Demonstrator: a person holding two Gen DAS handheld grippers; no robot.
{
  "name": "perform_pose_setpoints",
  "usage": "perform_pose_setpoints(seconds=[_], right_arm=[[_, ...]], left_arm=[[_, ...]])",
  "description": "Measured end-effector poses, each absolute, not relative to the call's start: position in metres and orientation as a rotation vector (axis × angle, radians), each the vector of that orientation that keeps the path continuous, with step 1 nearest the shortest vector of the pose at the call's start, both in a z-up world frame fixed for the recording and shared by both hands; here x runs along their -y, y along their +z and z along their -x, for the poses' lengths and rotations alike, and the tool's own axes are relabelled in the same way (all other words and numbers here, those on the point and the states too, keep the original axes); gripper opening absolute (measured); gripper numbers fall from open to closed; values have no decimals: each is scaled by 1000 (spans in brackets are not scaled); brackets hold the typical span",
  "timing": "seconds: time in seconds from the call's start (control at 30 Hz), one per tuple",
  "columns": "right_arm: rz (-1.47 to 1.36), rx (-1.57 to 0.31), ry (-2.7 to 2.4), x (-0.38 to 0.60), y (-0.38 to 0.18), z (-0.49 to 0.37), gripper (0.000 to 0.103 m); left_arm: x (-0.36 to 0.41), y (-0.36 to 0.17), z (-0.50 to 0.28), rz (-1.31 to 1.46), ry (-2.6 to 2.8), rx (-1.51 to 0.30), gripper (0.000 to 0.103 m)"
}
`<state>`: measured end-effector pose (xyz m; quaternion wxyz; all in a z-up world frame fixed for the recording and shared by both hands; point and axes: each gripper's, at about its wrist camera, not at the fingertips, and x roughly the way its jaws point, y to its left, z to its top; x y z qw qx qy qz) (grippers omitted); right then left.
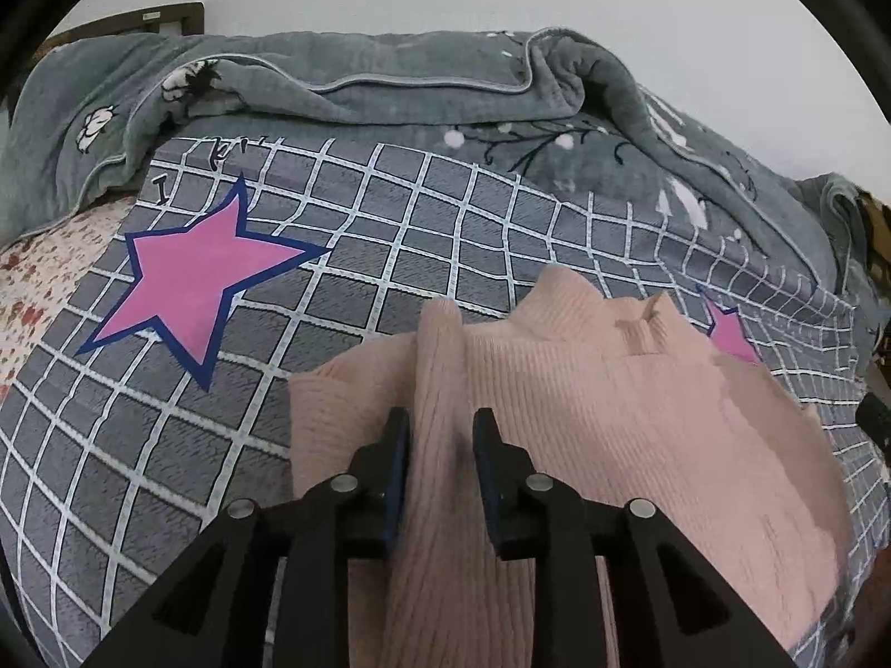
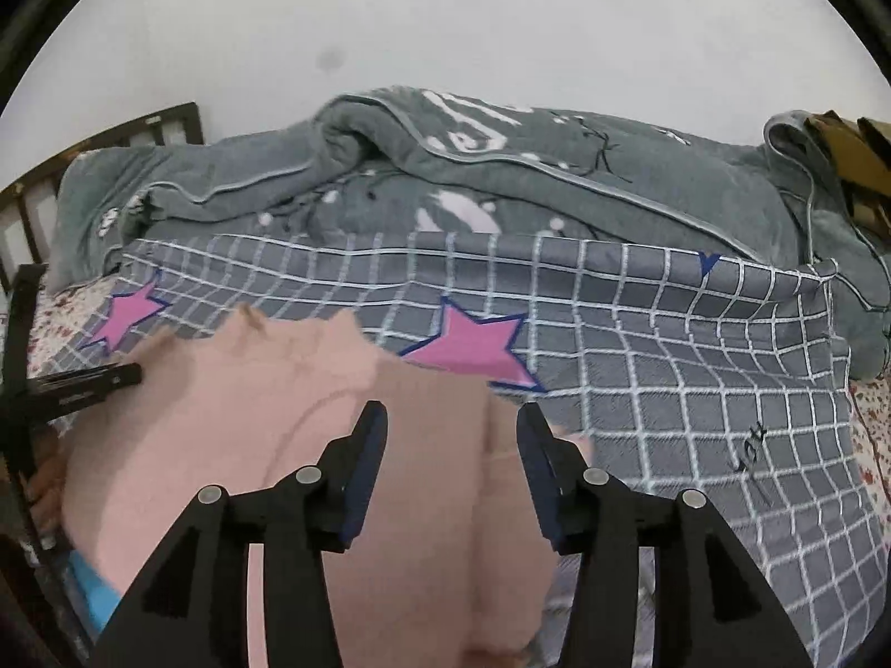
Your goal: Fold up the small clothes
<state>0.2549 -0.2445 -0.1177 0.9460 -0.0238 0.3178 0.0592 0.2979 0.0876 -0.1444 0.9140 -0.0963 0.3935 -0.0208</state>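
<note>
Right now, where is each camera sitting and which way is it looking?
Left wrist view: sits on the left tongs, looking forward and down along them at the pink sweater on the checked cover; only the tongs' black fingers show, parted.
Right wrist view: sits on the right tongs, looking forward and down over the same sweater; its own fingers show, parted wider, and the other tongs' frame pokes in at the left edge.
Both share: the sweater, the checked cover with pink stars, the grey blanket and the white wall.

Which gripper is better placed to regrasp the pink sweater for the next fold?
Left, probably. The left gripper straddles a raised ridge of the sweater; the right gripper gapes wider over flatter knit.
</note>
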Motion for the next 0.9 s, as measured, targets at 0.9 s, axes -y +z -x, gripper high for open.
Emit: perform_pose_setpoints(seconds=[0.9], right_arm=[[42, -775, 152, 119, -181, -227, 40]], left_arm=[[-156, -152, -236, 405, -220, -823, 66]])
